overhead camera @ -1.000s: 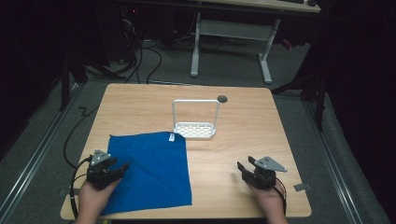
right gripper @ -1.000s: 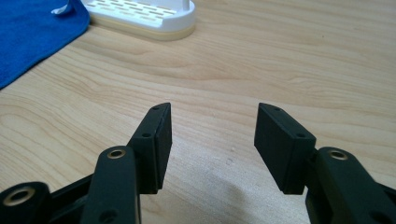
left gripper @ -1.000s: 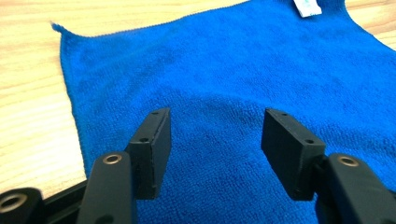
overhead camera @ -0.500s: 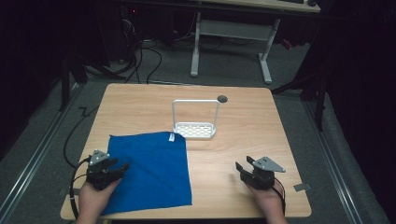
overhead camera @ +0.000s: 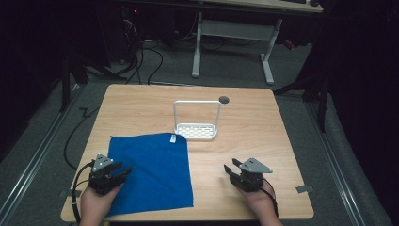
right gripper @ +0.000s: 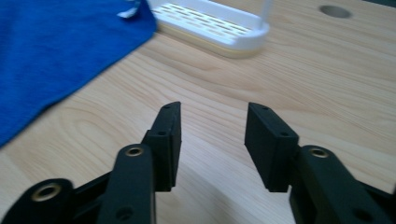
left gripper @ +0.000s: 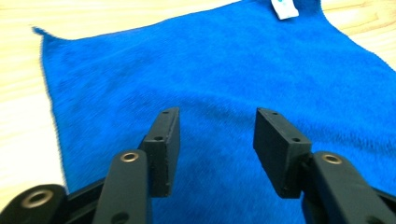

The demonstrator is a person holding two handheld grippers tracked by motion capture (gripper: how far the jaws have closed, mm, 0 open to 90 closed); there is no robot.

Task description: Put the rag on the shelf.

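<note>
I see a wooden table (overhead camera: 141, 108) carrying 2 items. A blue cloth (overhead camera: 153, 172) lies flat at the near left corner, its white tag (overhead camera: 172, 138) at its far right corner. A white perforated rack (overhead camera: 197, 131) with an upright wire hoop stands near the table's centre, just beside that tagged corner. A round hole (overhead camera: 224, 99) sits toward the far edge. My left gripper (overhead camera: 123, 173) is over the cloth's near left part, jaws spread, nothing between them. My right gripper (overhead camera: 229, 170) is above bare wood near the near edge, well apart from the cloth, jaws likewise spread and empty.
</note>
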